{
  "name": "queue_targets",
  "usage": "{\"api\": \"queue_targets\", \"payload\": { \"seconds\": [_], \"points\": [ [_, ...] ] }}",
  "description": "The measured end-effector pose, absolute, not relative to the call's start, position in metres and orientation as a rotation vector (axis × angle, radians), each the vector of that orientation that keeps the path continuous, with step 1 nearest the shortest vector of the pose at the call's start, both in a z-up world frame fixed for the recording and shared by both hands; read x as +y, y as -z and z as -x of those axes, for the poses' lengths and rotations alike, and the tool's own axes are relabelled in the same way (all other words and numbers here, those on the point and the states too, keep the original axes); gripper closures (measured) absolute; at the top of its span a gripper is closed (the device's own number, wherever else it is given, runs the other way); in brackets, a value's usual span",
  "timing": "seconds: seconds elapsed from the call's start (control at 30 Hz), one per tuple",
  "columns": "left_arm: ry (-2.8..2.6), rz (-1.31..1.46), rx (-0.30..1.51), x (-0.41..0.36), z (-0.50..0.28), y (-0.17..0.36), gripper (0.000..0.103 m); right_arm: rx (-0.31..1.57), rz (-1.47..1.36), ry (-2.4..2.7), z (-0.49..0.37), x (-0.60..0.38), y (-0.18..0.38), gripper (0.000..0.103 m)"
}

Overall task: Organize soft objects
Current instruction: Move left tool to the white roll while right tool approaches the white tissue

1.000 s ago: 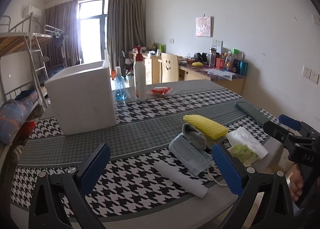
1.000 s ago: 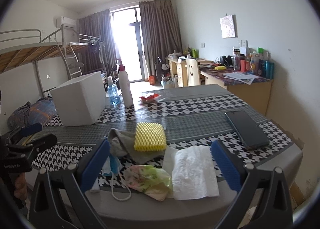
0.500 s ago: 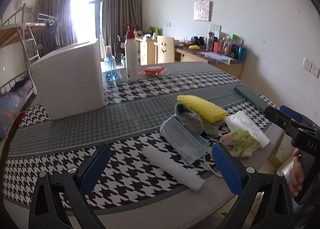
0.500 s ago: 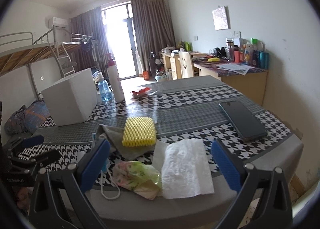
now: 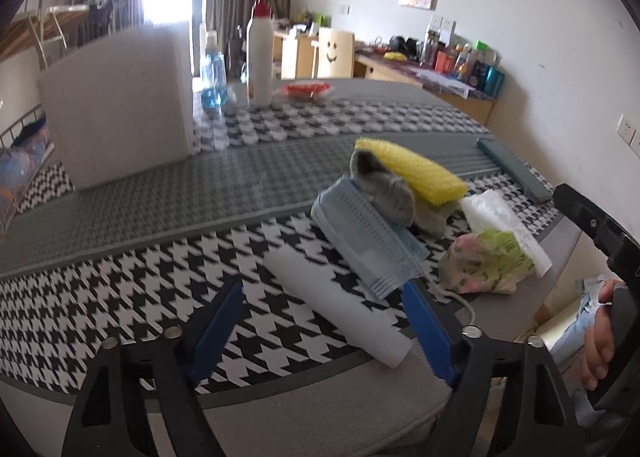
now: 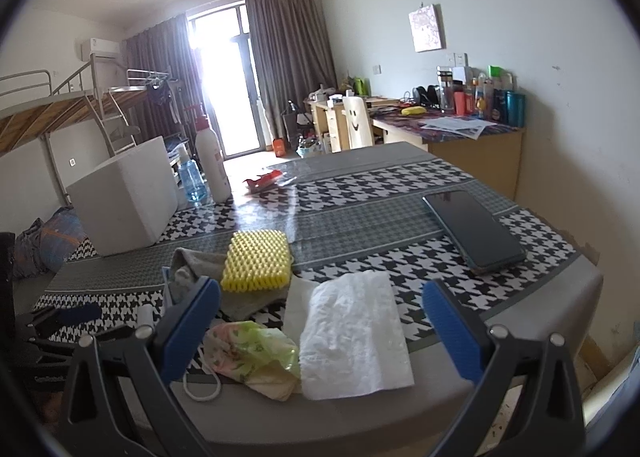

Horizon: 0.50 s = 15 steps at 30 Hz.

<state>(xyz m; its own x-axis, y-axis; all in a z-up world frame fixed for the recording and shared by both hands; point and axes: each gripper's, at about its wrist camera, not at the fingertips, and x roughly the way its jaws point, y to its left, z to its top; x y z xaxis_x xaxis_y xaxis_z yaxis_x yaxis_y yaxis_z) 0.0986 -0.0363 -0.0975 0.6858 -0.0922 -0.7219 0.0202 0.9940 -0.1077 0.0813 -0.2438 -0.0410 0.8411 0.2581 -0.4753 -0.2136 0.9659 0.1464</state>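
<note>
Closing left tool (image 5: 324,321), nothing gripped; right tool (image 6: 320,321) released; one sponge (image 6: 256,260); one mask (image 5: 366,237)

Table (image 6: 540,297) with grey border and black-and-white houndstooth cover crossed by grey bands.

Near edge: white paper towel (image 6: 356,337); crumpled floral bag (image 6: 256,353); white roll (image 5: 336,309); blue face mask (image 5: 368,237); grey cloth (image 6: 236,297) under yellow sponge (image 6: 258,259).

Right edge: dark phone (image 6: 472,229).

Left side: white box (image 6: 124,197).

Far side: blue bottle (image 6: 191,177), white bottle (image 6: 212,165), red packet (image 6: 264,181).
</note>
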Motion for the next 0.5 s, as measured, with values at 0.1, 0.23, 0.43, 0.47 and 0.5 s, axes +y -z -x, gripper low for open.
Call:
{"api": "queue_targets", "payload": {
  "seconds": [0.1,0.23,0.43,0.47,0.5],
  "points": [
    [0.061,0.116,0.847,-0.035,-0.104,0.104,0.03,0.524,-0.087,-0.242,-0.083,-0.246,0.044,0.001],
    [0.062,0.167,0.888,-0.033,-0.111,0.11,0.038,0.53,-0.083,-0.236,-0.085,-0.249,0.046,0.001],
    [0.043,0.146,0.898,-0.04,-0.114,0.111,0.045,0.546,-0.075,-0.22,-0.089,-0.255,0.051,0.001],
    [0.034,0.134,0.898,-0.042,-0.115,0.112,0.046,0.548,-0.079,-0.22,-0.089,-0.257,0.051,0.001],
    [0.028,0.123,0.898,-0.043,-0.116,0.112,0.046,0.547,-0.083,-0.218,-0.09,-0.258,0.051,0.001]
  ]
}}
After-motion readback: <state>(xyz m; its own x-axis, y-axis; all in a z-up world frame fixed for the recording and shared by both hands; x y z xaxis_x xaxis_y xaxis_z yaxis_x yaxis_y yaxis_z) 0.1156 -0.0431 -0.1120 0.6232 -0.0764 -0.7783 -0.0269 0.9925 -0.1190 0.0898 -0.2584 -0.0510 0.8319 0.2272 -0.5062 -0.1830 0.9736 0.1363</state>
